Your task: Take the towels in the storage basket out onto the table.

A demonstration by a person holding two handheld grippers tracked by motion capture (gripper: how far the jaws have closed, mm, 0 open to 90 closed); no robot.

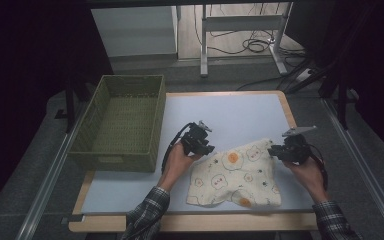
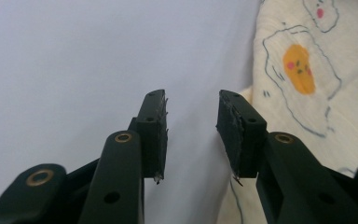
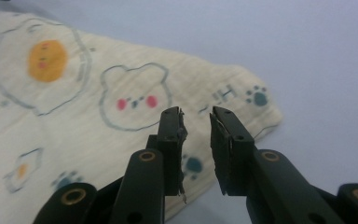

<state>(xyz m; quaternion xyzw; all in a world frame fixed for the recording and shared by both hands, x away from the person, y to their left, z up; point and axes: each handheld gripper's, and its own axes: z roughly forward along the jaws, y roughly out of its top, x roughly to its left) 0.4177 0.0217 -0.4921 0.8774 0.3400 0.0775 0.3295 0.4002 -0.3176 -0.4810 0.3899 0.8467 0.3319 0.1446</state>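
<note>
The cloth (image 1: pixel 237 175) lies flat near the table's (image 1: pixel 130 187) front edge, bare tabletop behind it and a basket (image 1: pixel 122 122) at the far left. The left gripper (image 1: pixel 203 146) sits at the cloth's left edge, jaws wide apart and holding nothing. The right gripper (image 1: pixel 275 151) sits over the far right corner, jaws slightly parted, also holding nothing.

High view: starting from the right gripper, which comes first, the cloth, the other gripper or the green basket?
1. cloth: right beside the right gripper, at its far right corner.
2. left gripper: across the cloth, at its left edge.
3. basket: farthest, at the table's left edge.
</note>
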